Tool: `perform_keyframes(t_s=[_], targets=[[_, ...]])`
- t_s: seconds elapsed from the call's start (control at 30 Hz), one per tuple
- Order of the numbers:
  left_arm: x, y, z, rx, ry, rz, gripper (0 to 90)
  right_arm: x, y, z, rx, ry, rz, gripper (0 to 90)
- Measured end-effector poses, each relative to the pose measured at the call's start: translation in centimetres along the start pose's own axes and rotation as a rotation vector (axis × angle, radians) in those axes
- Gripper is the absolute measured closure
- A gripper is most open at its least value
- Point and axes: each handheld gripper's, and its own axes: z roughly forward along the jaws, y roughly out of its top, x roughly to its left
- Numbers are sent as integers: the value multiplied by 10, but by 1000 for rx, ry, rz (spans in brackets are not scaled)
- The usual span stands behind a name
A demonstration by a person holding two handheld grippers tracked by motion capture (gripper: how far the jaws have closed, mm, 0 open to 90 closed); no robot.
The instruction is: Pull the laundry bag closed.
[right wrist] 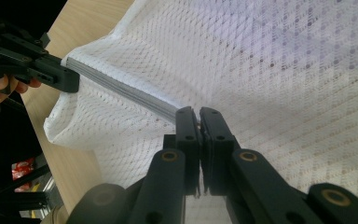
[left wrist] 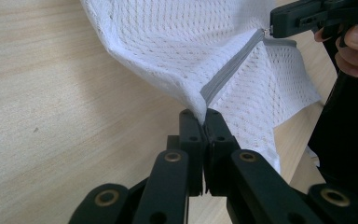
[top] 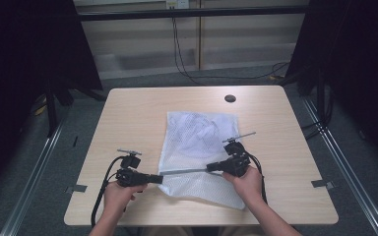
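A white mesh bag lies flat in the middle of the wooden table, with darker cloth showing through its far half. A grey zipper runs across its near end, pulled taut and lifted a little. My left gripper is shut on the zipper's left end at the bag's corner; in the left gripper view the jaws pinch the mesh bag where the zipper ends. My right gripper is shut on the zipper farther right, its jaws closed over the grey zipper.
A round black grommet hole sits near the table's far edge. Bare wood lies left and right of the bag. Black cables run over the floor behind the table, and dark curtains stand on both sides.
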Motion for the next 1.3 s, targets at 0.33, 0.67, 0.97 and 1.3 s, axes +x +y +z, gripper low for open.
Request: perform_keyframes(t_s=[0.33,0.67,0.97,1.3], targets=[[-1,0,1,0,-8,-9,883,0,0,-1,-1,2,-6,869],[0,0,-1,3,6,2,883,-1,-1,-2,-2,1,-4,870],[0,-1,0,12,2,13,883,-2,-2,-3,-2,-4,0,869],[-1,-1,0,10,-6,-3,883,-2,-2,-4,-2,-4,-5,870]])
